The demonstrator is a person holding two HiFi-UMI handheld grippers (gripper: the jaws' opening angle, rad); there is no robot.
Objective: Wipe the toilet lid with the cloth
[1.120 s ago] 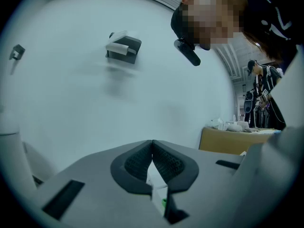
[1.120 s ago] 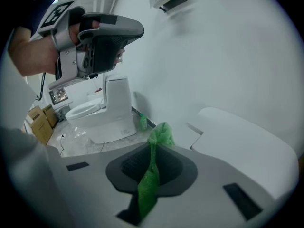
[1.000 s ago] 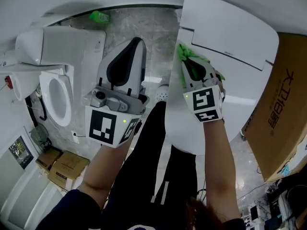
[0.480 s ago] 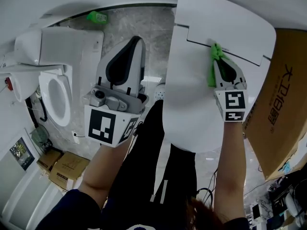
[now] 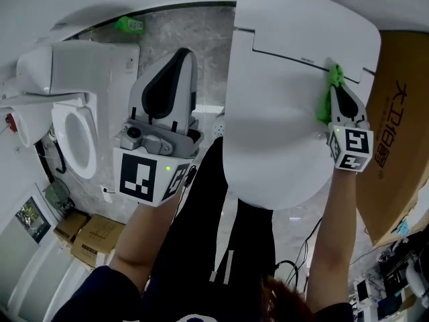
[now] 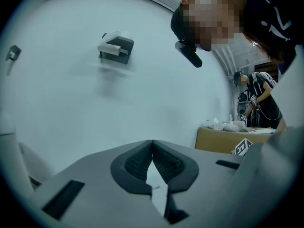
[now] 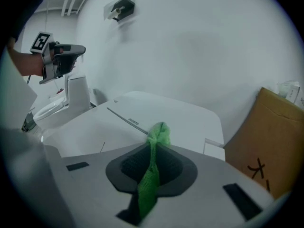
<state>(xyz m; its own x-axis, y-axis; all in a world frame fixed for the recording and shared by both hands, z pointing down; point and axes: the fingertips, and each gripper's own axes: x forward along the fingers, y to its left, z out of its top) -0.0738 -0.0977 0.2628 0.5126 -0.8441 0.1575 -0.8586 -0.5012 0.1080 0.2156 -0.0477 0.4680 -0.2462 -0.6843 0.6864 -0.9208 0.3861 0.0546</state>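
The R gripper [image 5: 334, 84] is out at about 2 o'clock in the head view, w/ its tip down on the white toilet lid [image 5: 281, 119]. Its jaws are squeezed tight on the green cloth [image 5: 326, 104]. In the right gripper view the cloth [image 7: 151, 172] runs up btwn the two black pads and pokes out the front as a little bunch, and that bunch looks like it touches the lid. The cloth sits at the lid's 3 o'clock edge, just by the thin line across the back part, & close to the brown cardboard box [image 5: 402, 139]. The L gripper [image 5: 179, 58] hangs at about 10 o'clock, off the lid, btwn it and another toilet [image 5: 75, 136] at 9 o'clock. In the left gripper view its jaws are pressed together w/ nothing in them, so it isn't helping. How far along? I think the wiping is going on right now. The lid looks plain white all over, w/ no wet marks or dirt I can see, so I can't tell which bits are done. The cloth bunch is small, so it prob needs lots more swipes. The middle, the 9 o'clock side & the round front at 6 o'clock may be left to do.
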